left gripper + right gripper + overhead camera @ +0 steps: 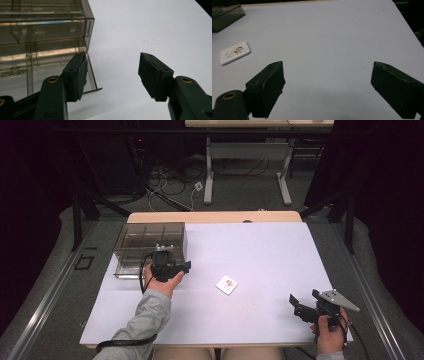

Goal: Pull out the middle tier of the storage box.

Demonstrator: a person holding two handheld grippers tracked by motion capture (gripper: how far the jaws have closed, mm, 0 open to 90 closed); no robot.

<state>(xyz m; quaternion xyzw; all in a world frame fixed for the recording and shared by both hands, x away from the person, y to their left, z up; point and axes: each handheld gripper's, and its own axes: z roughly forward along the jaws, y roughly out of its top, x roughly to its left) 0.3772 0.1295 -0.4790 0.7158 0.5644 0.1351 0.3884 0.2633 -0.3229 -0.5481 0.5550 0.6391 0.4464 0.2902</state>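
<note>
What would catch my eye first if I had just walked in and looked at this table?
Probably the smoky see-through drawer box at the table's far left, with the left gripper open right at its corner. Next, the small white card with a cartoon picture lying alone mid-table. The right gripper waits open near the front right corner.

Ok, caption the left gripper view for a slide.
Open left gripper beside the corner of a clear compartment box on the white table.
</note>
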